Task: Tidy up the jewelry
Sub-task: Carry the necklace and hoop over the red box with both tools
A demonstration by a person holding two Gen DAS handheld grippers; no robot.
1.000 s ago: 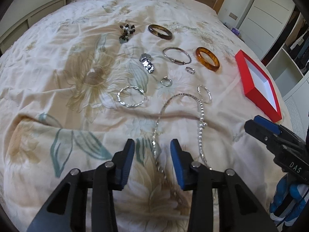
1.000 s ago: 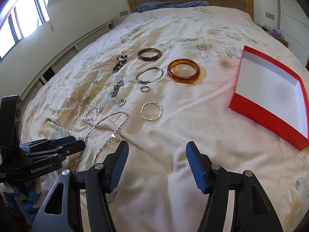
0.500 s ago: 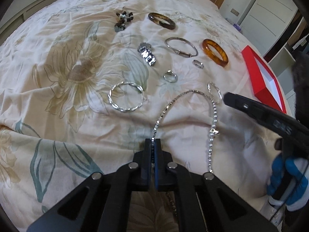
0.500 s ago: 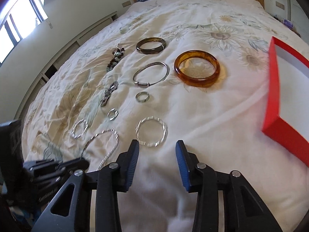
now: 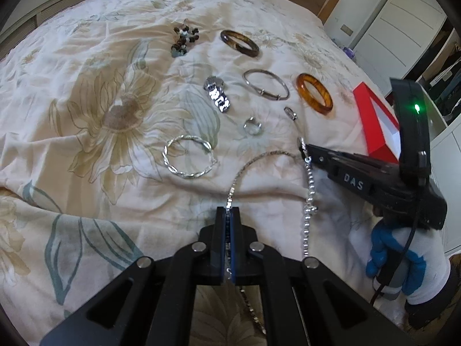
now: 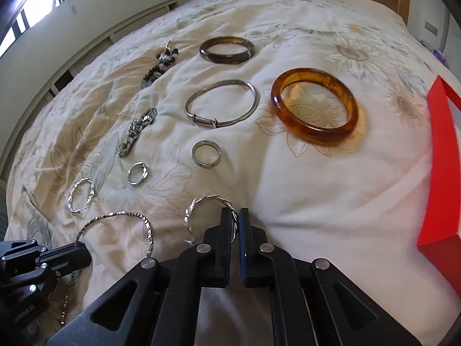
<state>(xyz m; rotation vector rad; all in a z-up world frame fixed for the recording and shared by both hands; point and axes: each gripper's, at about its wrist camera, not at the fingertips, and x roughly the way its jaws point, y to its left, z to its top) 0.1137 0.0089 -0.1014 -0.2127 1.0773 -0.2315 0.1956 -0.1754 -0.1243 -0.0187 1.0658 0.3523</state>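
A: Nearer the cameras than the red box [image 6: 438,173], on the floral bedspread [image 5: 86,115], what is the left gripper [image 5: 227,212] doing?

B: Its jaws are clenching the silver chain necklace [image 5: 239,173], which is running away from them toward the headboard, then looping back.

A: And the right gripper [image 6: 235,216]?

B: It is pinching the rim of the twisted silver bangle [image 6: 198,204], its jaws clamped across the near right edge; the ring is lying flat, left of the box.

A: Which hand is sitting nearer the box?

B: The right one. Judging by that, the bangle is probably going rightward first, with the necklace trailing lengthwise from the left jaws.
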